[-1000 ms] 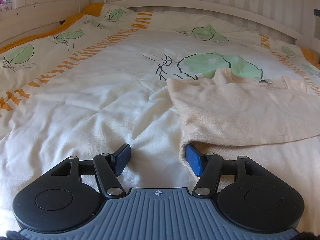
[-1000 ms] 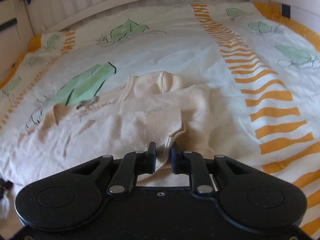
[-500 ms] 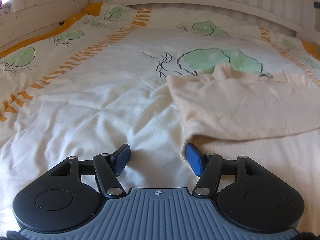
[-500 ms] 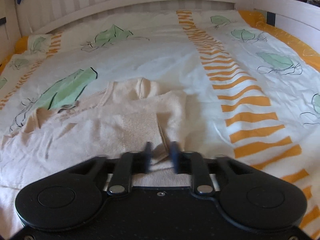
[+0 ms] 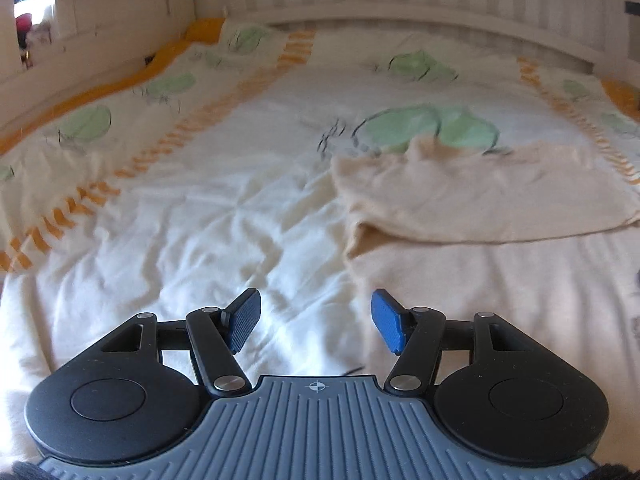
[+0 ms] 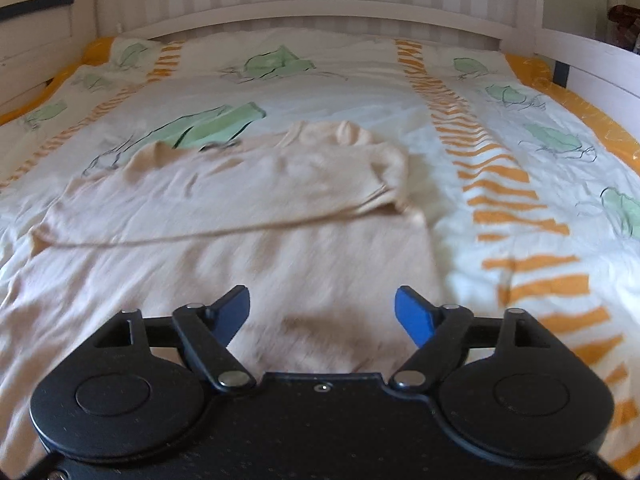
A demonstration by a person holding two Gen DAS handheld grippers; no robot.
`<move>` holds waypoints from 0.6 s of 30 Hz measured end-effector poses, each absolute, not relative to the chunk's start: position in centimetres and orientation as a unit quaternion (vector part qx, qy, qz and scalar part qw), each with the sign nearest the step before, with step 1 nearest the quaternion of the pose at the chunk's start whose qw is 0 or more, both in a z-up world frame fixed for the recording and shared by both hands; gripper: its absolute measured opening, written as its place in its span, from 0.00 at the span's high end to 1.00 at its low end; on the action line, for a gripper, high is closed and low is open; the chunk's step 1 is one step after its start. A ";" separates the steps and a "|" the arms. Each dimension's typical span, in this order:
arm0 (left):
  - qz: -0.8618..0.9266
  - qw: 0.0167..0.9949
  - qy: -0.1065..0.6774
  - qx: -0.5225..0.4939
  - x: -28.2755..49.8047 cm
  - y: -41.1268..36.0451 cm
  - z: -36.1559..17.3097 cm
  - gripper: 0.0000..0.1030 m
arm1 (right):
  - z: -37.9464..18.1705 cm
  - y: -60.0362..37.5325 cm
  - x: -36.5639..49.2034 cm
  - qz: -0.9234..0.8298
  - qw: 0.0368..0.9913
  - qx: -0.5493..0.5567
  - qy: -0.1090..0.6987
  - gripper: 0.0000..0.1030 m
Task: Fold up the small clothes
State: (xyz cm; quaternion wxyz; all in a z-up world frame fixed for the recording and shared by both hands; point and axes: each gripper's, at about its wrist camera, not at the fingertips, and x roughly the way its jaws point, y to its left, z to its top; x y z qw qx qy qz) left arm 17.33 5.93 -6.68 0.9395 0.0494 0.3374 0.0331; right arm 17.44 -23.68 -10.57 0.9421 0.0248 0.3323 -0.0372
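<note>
A small cream knit top [image 6: 248, 216] lies flat on the bed, its sleeves folded across the chest so a fold edge runs left to right. It also shows at the right of the left wrist view [image 5: 480, 208]. My right gripper [image 6: 322, 314] is open and empty, raised above the top's lower part. My left gripper [image 5: 316, 320] is open and empty, above the sheet at the top's left edge.
The bedspread [image 5: 180, 220] is white with green leaf prints and orange stripes [image 6: 504, 200]. A white wooden bed rail [image 6: 320, 20] runs along the far side, with side rails at left and right.
My right gripper has opened, let go of the sleeve and pulled back and up. The sleeve now lies folded across the top. My left gripper has lifted a little, staying open.
</note>
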 end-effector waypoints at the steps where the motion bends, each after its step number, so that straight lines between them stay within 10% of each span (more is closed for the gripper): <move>1: 0.028 0.940 0.335 0.053 17.1 5.5 -6.4 0.42 | -10.8 -23.5 17.2 -0.036 0.942 0.026 0.334 0.21; 8: 0.001 0.934 0.355 0.043 16.7 2.4 -6.7 0.42 | -12.3 -22.9 16.2 -0.031 0.941 0.013 0.336 0.02; 18: 0.034 0.921 0.388 0.021 17.3 1.2 -10.4 0.38 | -13.6 -23.0 15.9 -0.019 0.944 0.012 0.329 0.00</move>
